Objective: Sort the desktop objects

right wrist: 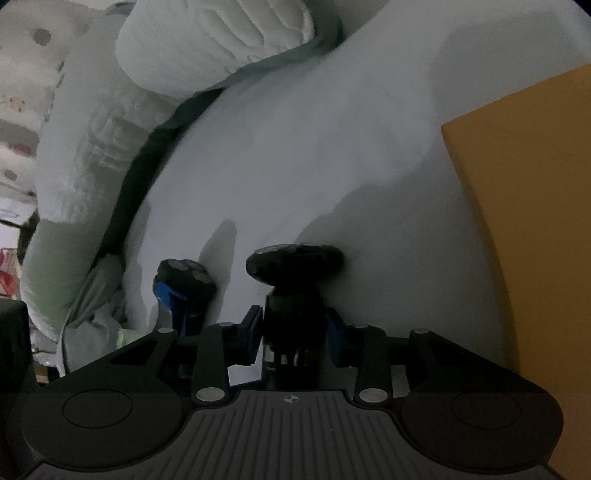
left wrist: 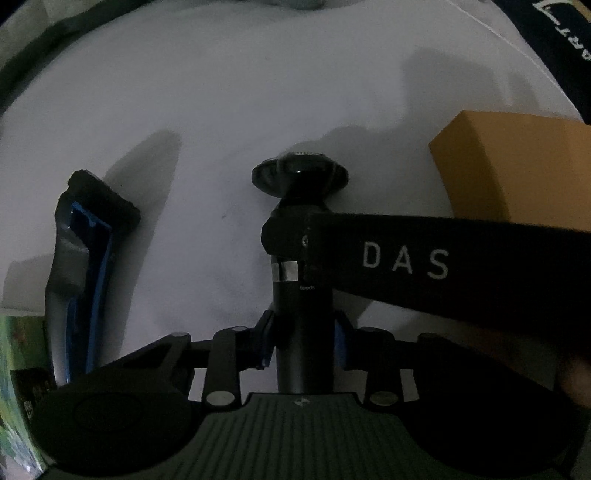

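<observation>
Fingers of both our left gripper (left wrist: 303, 341) and right gripper (right wrist: 293, 334) clamped one black shaver (left wrist: 300, 258); we judged lifting it together toward the box (left wrist: 517, 162) came next.

A pale quilted duvet (right wrist: 218, 40) bulges at twelve o'clock in the right wrist view, bunching down the nine o'clock side beyond the white desk (right wrist: 295, 147). At nine o'clock sits spotted fabric (right wrist: 26, 66). In the left wrist view, dark cloth with pale lettering (left wrist: 561, 33) fills the one o'clock corner, and green printed packaging (left wrist: 18, 387) lies at eight o'clock.
</observation>
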Demonstrator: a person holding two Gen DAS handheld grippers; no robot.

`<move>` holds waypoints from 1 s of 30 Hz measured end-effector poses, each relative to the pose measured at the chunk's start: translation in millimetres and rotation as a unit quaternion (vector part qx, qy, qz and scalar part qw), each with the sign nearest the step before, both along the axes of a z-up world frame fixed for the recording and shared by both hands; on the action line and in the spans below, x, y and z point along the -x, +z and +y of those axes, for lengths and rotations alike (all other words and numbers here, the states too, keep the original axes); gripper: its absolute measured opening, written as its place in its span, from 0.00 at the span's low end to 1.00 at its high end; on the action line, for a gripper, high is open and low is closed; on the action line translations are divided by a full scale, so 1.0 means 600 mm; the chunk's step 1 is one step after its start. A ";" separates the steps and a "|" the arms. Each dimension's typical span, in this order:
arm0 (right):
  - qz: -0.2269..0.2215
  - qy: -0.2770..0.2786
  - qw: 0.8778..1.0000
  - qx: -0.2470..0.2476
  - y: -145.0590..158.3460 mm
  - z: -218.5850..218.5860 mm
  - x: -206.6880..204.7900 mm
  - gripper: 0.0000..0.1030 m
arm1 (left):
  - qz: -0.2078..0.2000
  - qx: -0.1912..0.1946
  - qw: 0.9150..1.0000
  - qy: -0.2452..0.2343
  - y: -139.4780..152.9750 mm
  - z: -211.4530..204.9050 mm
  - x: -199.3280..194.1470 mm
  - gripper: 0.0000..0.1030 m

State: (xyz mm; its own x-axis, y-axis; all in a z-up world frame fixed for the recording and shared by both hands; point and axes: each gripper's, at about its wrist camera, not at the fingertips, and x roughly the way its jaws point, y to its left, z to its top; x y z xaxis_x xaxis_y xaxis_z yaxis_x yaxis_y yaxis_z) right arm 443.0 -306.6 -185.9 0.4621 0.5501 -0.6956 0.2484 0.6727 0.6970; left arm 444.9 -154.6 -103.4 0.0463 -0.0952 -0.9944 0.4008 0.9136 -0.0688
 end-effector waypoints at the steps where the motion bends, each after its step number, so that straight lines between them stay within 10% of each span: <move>1: -0.002 0.000 1.000 -0.001 0.002 -0.001 0.001 0.37 | -0.001 0.003 1.000 0.001 0.005 0.002 0.000 0.33; 16: -0.061 -0.005 0.998 -0.004 0.114 0.001 0.022 0.37 | -0.061 0.057 0.996 0.019 0.127 0.020 0.020 0.33; 30: -0.129 0.022 0.991 0.013 0.298 0.027 0.137 0.37 | -0.125 0.135 0.982 0.047 0.248 0.077 0.186 0.33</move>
